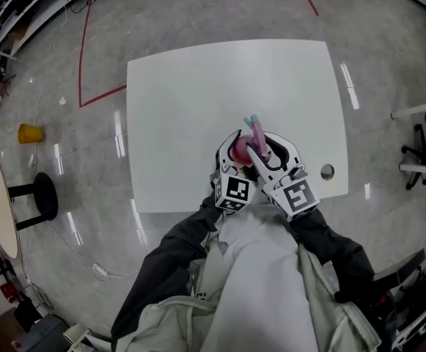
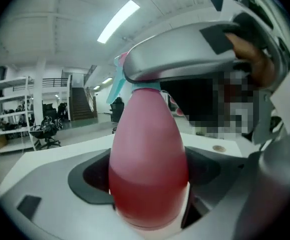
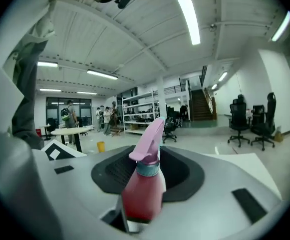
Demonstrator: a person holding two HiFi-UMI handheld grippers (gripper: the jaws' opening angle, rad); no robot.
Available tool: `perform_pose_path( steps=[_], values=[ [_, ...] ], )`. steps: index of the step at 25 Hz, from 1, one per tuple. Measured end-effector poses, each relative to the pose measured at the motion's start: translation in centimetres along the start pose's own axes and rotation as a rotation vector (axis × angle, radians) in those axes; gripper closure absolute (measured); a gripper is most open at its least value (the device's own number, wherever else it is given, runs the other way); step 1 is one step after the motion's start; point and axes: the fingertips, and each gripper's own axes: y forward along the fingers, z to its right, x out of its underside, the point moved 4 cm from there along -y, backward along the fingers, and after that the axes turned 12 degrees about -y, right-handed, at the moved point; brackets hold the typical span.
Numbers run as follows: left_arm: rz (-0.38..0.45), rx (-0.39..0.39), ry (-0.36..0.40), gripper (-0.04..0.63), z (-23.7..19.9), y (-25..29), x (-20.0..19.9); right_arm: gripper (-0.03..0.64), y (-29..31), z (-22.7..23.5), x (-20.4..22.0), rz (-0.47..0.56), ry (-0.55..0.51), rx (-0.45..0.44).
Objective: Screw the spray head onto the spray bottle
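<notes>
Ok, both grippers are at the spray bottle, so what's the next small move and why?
Probably twist the right gripper clockwise while the left gripper holds steady. The spray head already sits on the spray bottle, whose body is clamped in the left jaws, so tightening looks like what remains.

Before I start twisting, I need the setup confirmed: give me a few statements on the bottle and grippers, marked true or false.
1. The spray bottle sits between the left gripper's jaws. True.
2. The spray head lies loose on the tabletop. False: the spray head sits on the bottle's neck.
3. The bottle is blue. False: it is pink-red.
4. The left gripper and the right gripper are both by the table's near edge. True.
</notes>
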Motion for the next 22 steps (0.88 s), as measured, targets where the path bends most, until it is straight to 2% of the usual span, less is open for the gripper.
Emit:
perform_pose_path(
  steps=[2, 4, 7, 9, 12, 14, 15, 19, 20, 22],
  values=[
    [0.040, 0.049, -0.028, 0.164, 0.6, -0.4, -0.8, 0.486, -0.3, -0.4, -1.1, 0.055, -0.048, -0.042],
    [0.054, 0.127, -0.025, 0.164, 1.1, -1.0, -1.4, 0.452, -0.9, -0.7, -1.4, 0.105, -0.053, -0.147],
    [0.062, 0.267, -0.061, 0.164, 1.4, -2.1, -2.6, 0.443, -1.6, -0.7, -1.6, 0.141, -0.036, -0.301],
    [0.049, 0.343, -0.073, 0.164, 1.5, -2.5, -2.9, 0.442, -1.6, -0.7, -1.8, 0.136, -0.060, -0.345],
    [0.024, 0.378, -0.056, 0.164, 1.3, -2.5, -2.9, 0.443, -1.4, -0.9, -2.1, 0.126, -0.117, -0.364],
    [0.029, 0.348, -0.059, 0.164, 1.1, -2.4, -3.1, 0.471, -1.3, -1.0, -2.4, 0.133, -0.127, -0.341],
    [0.036, 0.308, -0.060, 0.164, 0.9, -2.4, -3.2, 0.477, -1.2, -0.9, -2.4, 0.128, -0.122, -0.308],
    [0.034, 0.035, -0.034, 0.164, -0.5, -1.6, -3.4, 0.491, -0.5, -0.4, -2.6, 0.069, -0.058, -0.058],
    [0.031, -0.017, -0.038, 0.164, -0.7, -1.4, -3.3, 0.491, -0.4, -0.6, -2.8, 0.053, -0.055, -0.007],
    [0.040, -0.073, -0.066, 0.164, -0.9, -1.3, -3.7, 0.491, 0.0, -1.0, -3.2, 0.048, -0.075, 0.035]
  ],
)
